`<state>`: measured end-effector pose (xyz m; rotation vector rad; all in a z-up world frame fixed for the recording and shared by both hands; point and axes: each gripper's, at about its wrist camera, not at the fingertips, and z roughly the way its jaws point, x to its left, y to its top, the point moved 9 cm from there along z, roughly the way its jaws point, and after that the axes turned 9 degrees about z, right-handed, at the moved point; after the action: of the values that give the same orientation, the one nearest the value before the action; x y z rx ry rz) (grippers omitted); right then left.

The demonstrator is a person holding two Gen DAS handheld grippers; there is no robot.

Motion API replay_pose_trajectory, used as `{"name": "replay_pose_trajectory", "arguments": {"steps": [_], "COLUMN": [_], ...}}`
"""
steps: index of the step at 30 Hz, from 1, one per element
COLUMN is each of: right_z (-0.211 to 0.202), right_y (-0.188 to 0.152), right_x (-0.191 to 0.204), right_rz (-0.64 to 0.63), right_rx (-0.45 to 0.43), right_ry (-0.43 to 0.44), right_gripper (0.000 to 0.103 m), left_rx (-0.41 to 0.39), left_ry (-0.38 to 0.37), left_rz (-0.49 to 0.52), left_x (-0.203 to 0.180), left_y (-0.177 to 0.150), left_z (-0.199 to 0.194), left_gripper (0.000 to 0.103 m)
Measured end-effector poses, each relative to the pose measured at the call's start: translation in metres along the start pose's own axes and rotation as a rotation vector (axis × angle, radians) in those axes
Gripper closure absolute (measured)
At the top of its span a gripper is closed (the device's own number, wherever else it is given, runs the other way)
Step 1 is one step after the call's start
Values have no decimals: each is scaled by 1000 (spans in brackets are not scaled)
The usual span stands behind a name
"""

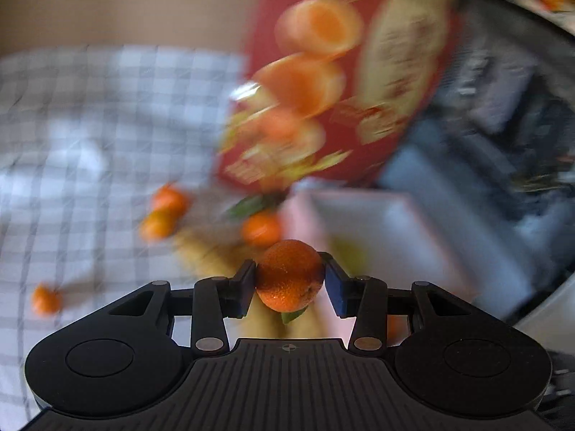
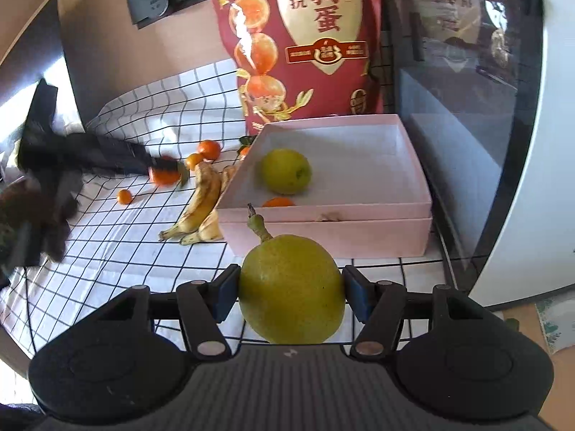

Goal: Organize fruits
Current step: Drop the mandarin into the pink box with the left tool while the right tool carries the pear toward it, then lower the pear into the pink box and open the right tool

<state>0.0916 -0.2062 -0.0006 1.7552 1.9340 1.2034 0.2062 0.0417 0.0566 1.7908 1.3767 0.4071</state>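
Left hand-held gripper point(image 1: 290, 284): black, two blue-padded fingers, partly closed, pads pressed on either side of a small orange mandarin point(image 1: 289, 274) with a green leaf beneath it; held clear of the cloth. The left wrist view is motion-blurred.

Right hand-held gripper point(image 2: 291, 291): same make, jaws partly closed on a large yellow-green pear point(image 2: 291, 289), stem upward; positioned just in front of the box.

Pink square cardboard box point(image 2: 323, 231): open, set on the counter. Contents: one round yellow-green fruit point(image 2: 285, 171); one orange mandarin, only its top visible point(image 2: 278, 202) behind the near wall.

Counter covering: white cloth with black grid lines point(image 2: 118, 251).

Loose on the cloth, left of the box: bunch of speckled yellow bananas point(image 2: 199, 208), touching the box's left side; several small orange mandarins point(image 2: 209, 149), one lying well apart point(image 2: 124, 196).

Behind the box: tall red printed bag with orange-fruit pictures and gold lettering point(image 2: 298, 43), upright.
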Motion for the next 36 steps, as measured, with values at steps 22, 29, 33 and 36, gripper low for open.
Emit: {"name": "replay_pose_trajectory", "arguments": {"steps": [22, 29, 33, 36], "right_z": [-14, -4, 28, 73], "right_y": [-7, 41, 95, 128], "right_x": [-28, -4, 11, 23], "right_rz": [97, 27, -15, -117], "right_rx": [-56, -114, -149, -164], "right_ry": [-39, 31, 51, -11], "right_gripper": [41, 41, 41, 41], "left_rx": [116, 109, 147, 159], "left_ry": [-6, -18, -33, -27], "left_rz": [129, -38, -113, -148], "left_x": [-62, -35, -30, -27], "left_y": [7, -40, -82, -105], "left_z": [42, -3, -13, -21], "left_gripper": [58, 58, 58, 58]}}
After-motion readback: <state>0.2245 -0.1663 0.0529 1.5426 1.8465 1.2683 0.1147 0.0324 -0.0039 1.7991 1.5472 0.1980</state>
